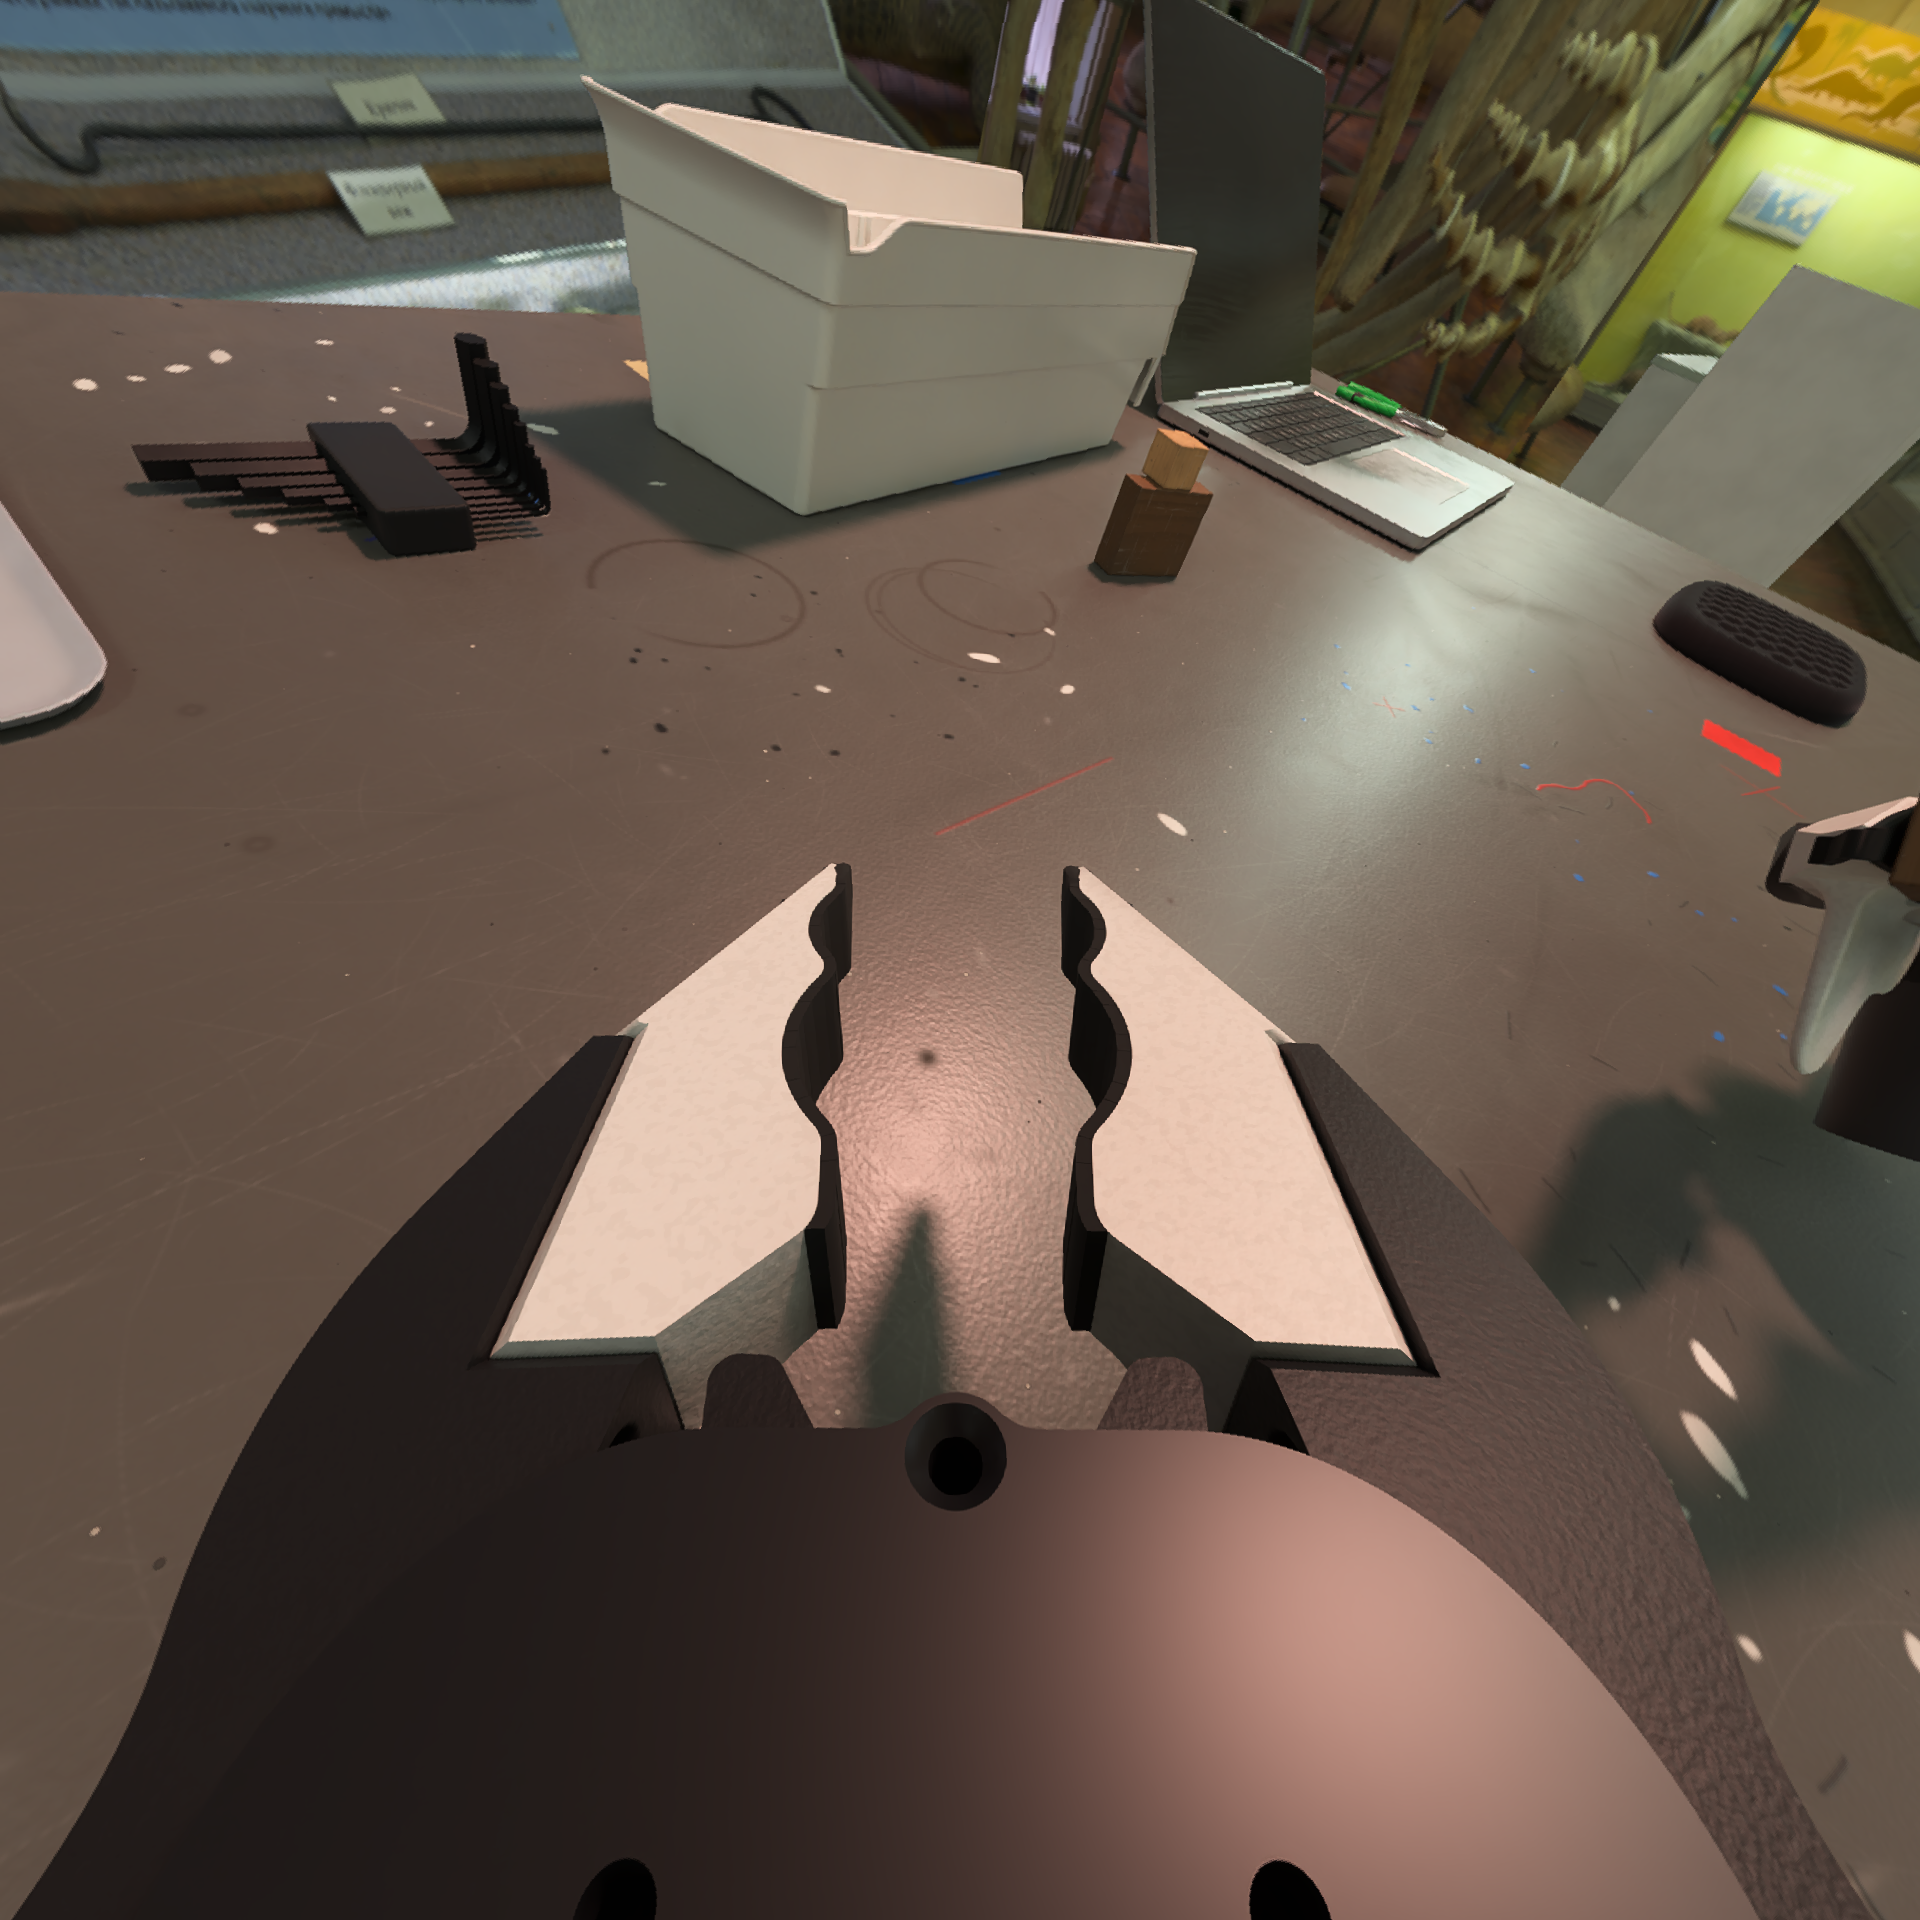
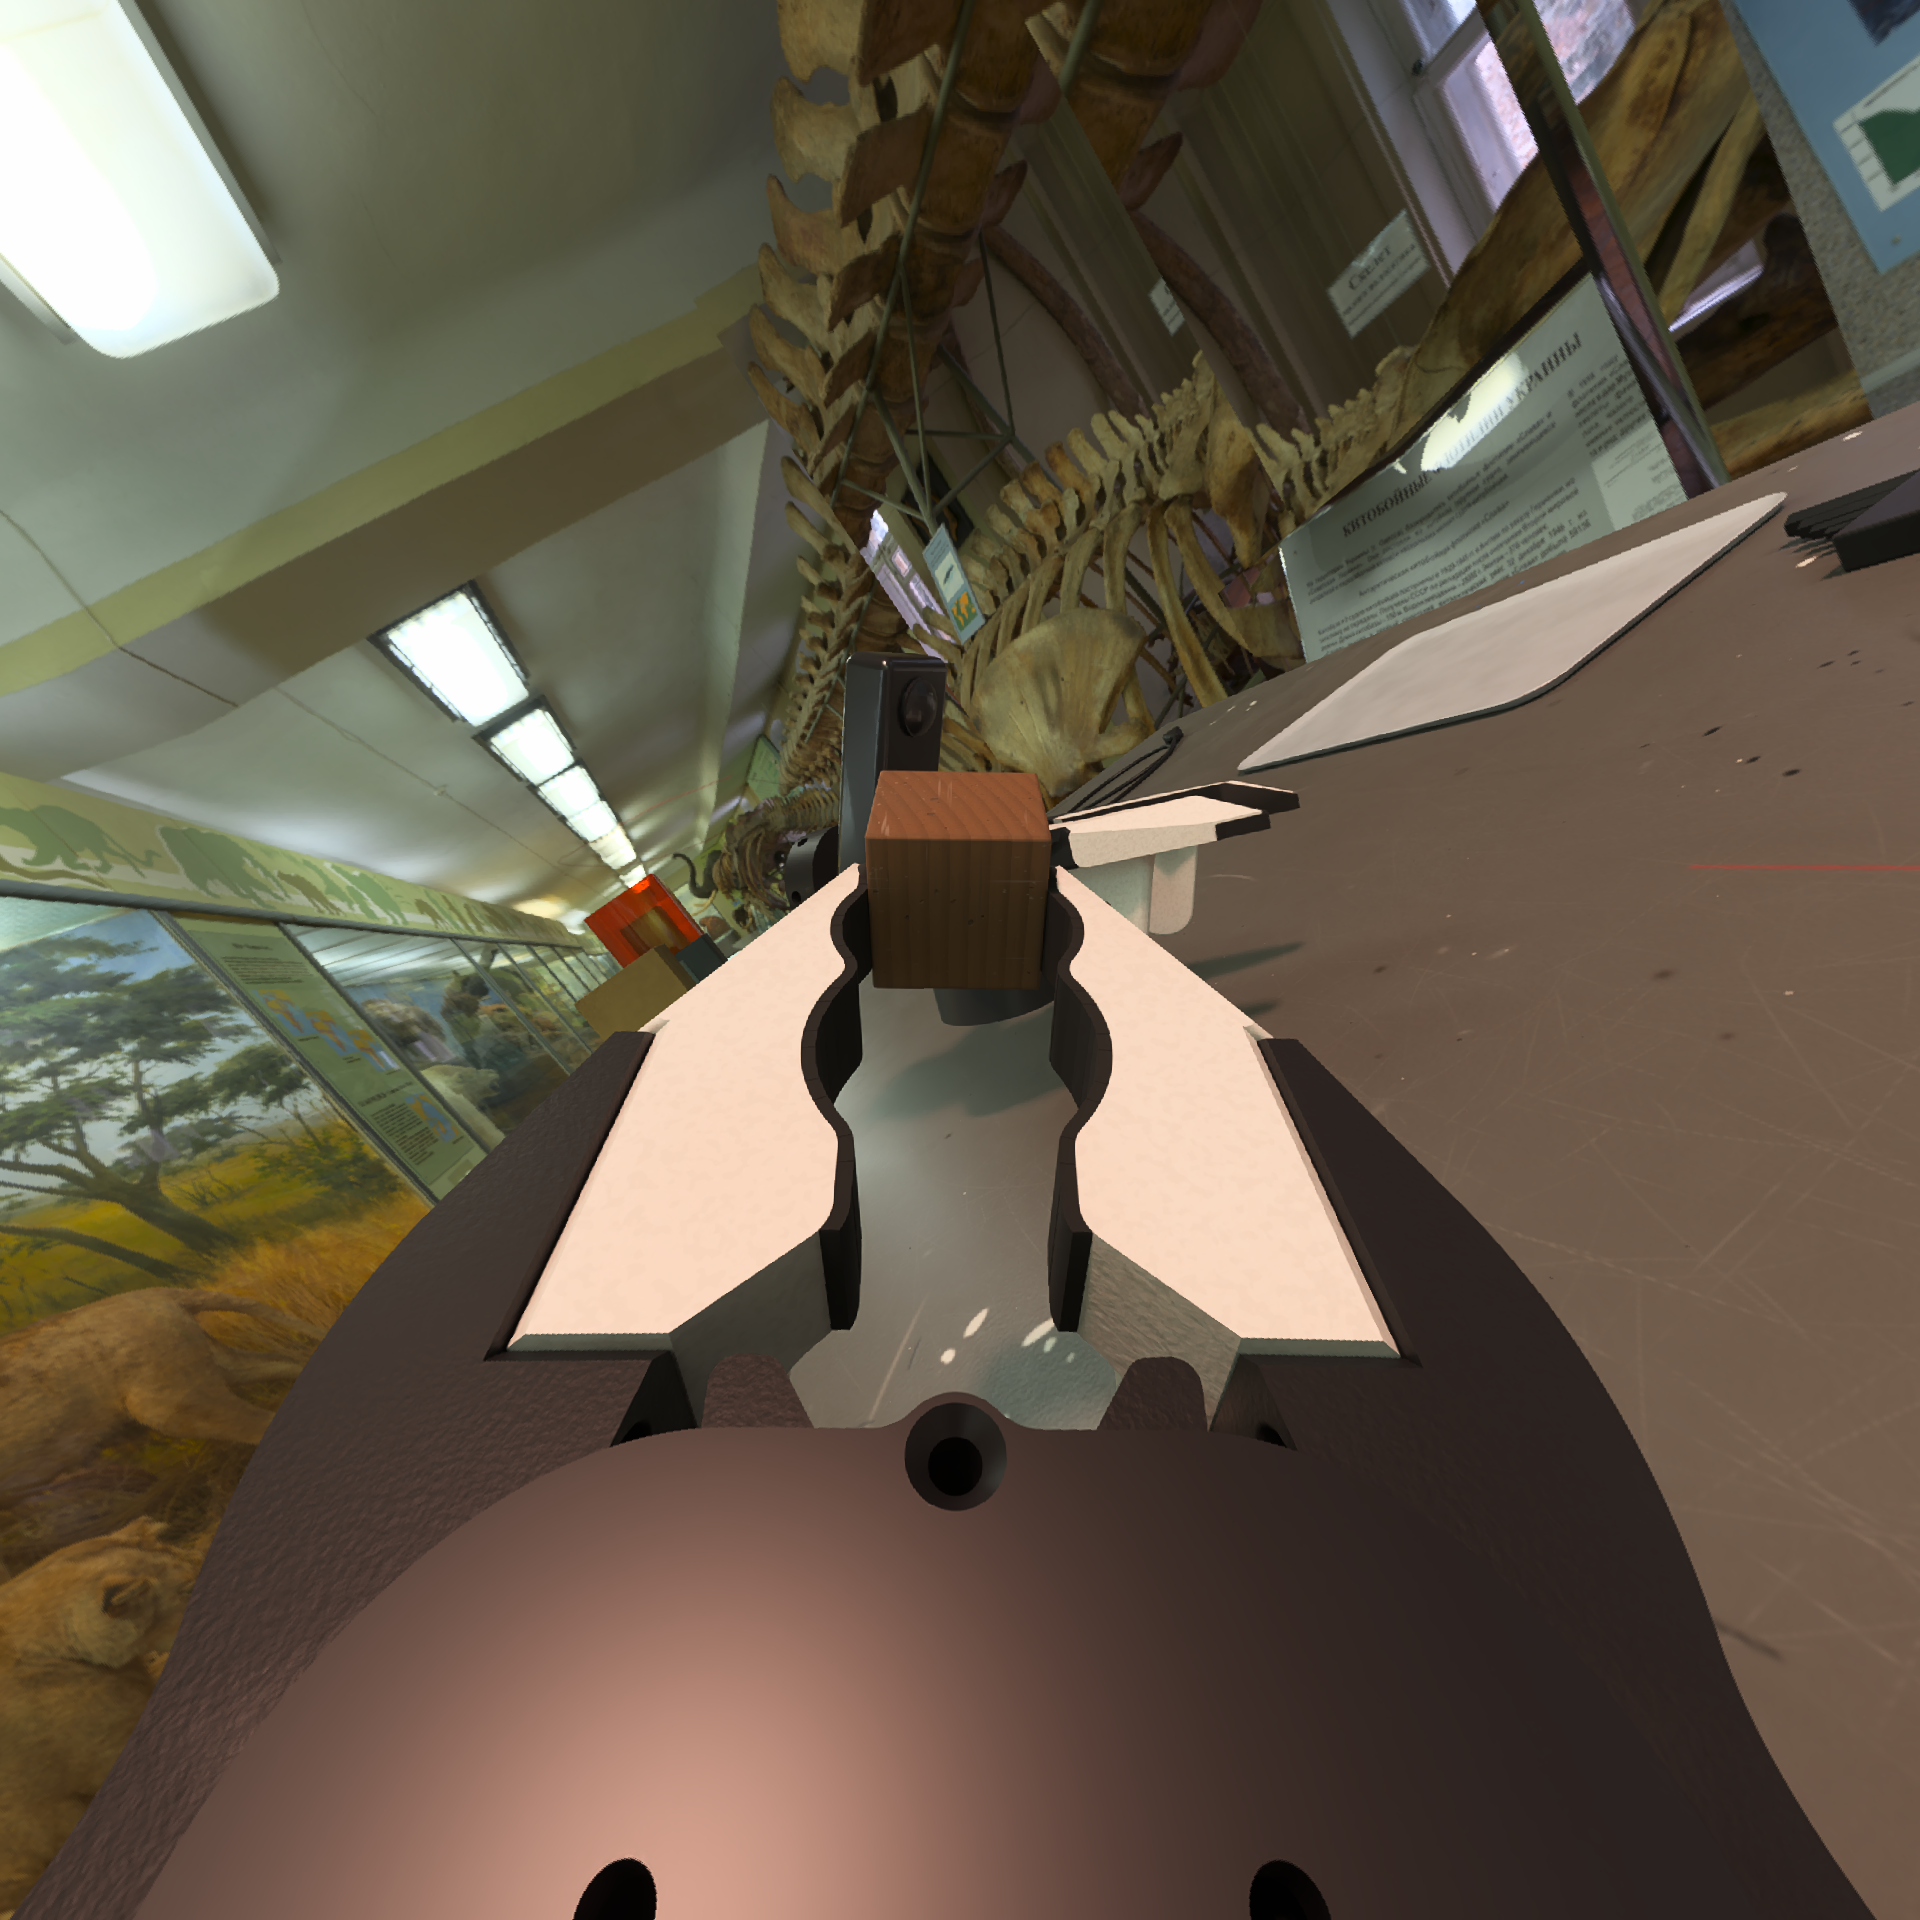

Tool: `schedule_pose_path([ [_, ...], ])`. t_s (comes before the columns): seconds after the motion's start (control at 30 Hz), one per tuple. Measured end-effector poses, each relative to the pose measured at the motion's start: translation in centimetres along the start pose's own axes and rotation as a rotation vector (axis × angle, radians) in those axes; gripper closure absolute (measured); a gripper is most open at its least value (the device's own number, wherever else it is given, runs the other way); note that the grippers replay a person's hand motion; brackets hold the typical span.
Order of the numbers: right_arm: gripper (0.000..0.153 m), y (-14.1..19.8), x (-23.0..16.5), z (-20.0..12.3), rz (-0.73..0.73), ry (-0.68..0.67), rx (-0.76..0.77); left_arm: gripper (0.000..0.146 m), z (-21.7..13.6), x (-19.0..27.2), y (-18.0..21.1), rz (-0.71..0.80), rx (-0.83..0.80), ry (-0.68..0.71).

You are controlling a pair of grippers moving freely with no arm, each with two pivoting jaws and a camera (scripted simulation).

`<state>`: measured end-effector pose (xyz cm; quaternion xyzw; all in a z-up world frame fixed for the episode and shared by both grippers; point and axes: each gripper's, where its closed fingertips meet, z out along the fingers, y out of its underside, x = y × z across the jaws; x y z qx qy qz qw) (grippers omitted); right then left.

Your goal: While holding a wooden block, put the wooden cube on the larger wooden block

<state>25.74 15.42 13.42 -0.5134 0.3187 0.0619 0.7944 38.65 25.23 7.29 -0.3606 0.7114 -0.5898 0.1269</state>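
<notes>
In the left wrist view a dark wooden block (image 1: 1148, 532) stands far ahead on the grey table (image 1: 520, 935), to the right of centre. A small light wooden cube (image 1: 1177, 459) rests on top of it. My left gripper (image 1: 956, 883) is open and empty, low over the table and well short of the blocks. My right gripper (image 2: 956, 883) is shut on a brown wooden block (image 2: 956, 896) held at its fingertips above the table. The right gripper also shows at the right edge of the left wrist view (image 1: 1844, 935). The left gripper shows beyond the held block in the right wrist view (image 2: 1153, 831).
A white bin (image 1: 894, 343) stands behind the blocks. A black hex key set (image 1: 384, 473) lies at far left and a laptop (image 1: 1340, 457) at far right. A black mesh object (image 1: 1761, 649) lies at right. A white pad (image 1: 31, 623) lies at the left edge.
</notes>
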Motion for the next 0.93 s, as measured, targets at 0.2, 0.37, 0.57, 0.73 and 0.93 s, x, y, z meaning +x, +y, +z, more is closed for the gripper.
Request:
schedule_pose_path([
  [0.2,0.121,0.1,0.0,0.1,-0.004,0.002,-0.004,0.106,0.3,0.3,0.3,0.037,-0.026,-0.003],
  [0.37,0.121,0.1,0.1,0.1,0.000,0.004,-0.005,0.106,0.6,0.6,0.8,0.064,-0.060,-0.002],
  [0.57,0.121,0.0,0.1,0.0,0.005,-0.001,0.004,0.106,1.1,1.2,1.5,0.132,-0.118,-0.006],
  [0.73,0.121,-0.1,-0.1,-0.1,0.004,-0.008,0.009,0.106,1.5,1.6,2.1,0.200,-0.161,-0.018],
  [0.93,0.121,0.1,-0.4,-0.1,-0.014,-0.016,0.001,0.106,1.8,2.0,2.6,0.267,-0.194,-0.038],
])
